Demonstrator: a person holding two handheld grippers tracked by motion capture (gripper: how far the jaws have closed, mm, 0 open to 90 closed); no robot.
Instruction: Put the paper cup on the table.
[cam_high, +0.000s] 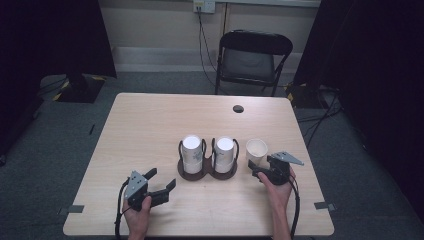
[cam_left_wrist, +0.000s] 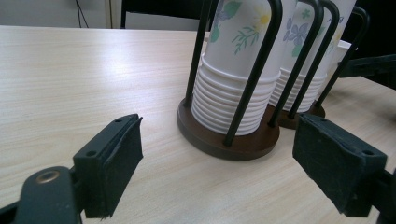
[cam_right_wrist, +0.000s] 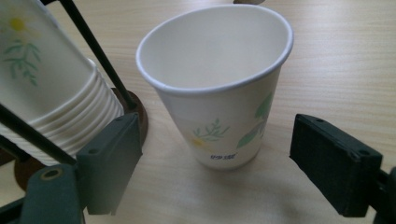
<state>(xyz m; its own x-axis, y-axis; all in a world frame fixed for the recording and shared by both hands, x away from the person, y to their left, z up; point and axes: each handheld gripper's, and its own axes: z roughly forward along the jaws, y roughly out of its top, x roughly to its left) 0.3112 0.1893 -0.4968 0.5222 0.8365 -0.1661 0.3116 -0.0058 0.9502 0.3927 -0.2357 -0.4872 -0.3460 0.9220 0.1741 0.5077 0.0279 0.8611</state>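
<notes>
- Left gripper (cam_high: 161, 184), held in the left hand (cam_high: 137, 216) low over the wooden table (cam_high: 145, 125): jaws spread wide, nothing between the pads (cam_left_wrist: 119, 163).
- Ahead of the left fingertips and slightly toward the right pad, apart from both: dark twin cup holder (cam_high: 207, 170) with black wire loops, each bay loaded with a stack of nested paper cups (cam_left_wrist: 233, 88) printed with flowers and leaves.
- Right gripper (cam_right_wrist: 217, 170), held in the right hand (cam_high: 276, 187): jaws wide open, empty.
- Single paper cup (cam_right_wrist: 219, 93), upright, mouth open and empty, standing on the table just ahead of the right fingertips, centred on the gap between the pads (cam_right_wrist: 112, 161); no contact with either pad.
- Beyond the right gripper's left pad: right-hand bay of the holder with its cup stack (cam_right_wrist: 51, 93), just beside the single cup.
- Past the far table edge, on grey carpet: black folding chair (cam_high: 252, 60).
</notes>
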